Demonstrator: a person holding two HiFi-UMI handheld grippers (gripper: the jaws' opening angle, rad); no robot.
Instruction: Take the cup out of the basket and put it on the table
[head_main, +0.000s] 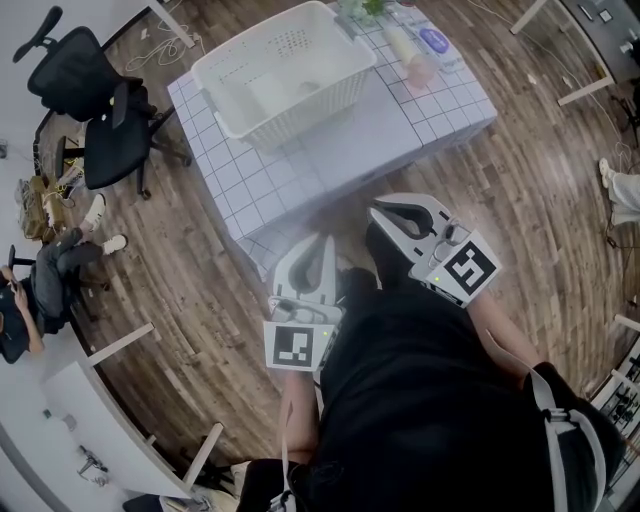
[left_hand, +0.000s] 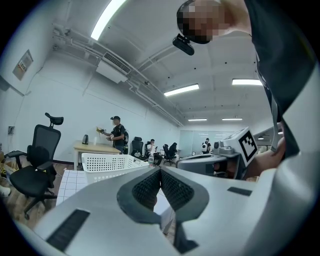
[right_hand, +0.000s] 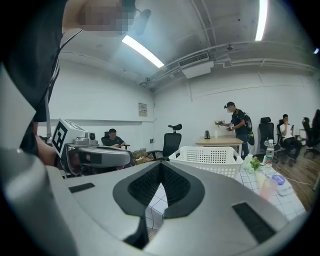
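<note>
A white perforated basket (head_main: 285, 70) stands on the table with the white grid cloth (head_main: 330, 165). On its floor lies a pale shape (head_main: 272, 93), too faint to identify. The basket also shows ahead in the left gripper view (left_hand: 107, 162) and in the right gripper view (right_hand: 210, 157). Both grippers hang close to my body, short of the table's near edge. My left gripper (head_main: 325, 242) is shut with nothing in it, its pads meeting (left_hand: 160, 171). My right gripper (head_main: 380, 208) is shut and empty too (right_hand: 160, 165).
A translucent pink cup (head_main: 420, 70), a bottle (head_main: 437, 42) and a small plant (head_main: 365, 8) stand on the table right of the basket. A black office chair (head_main: 95, 110) is to the table's left. A person sits on the floor (head_main: 45, 280) at far left.
</note>
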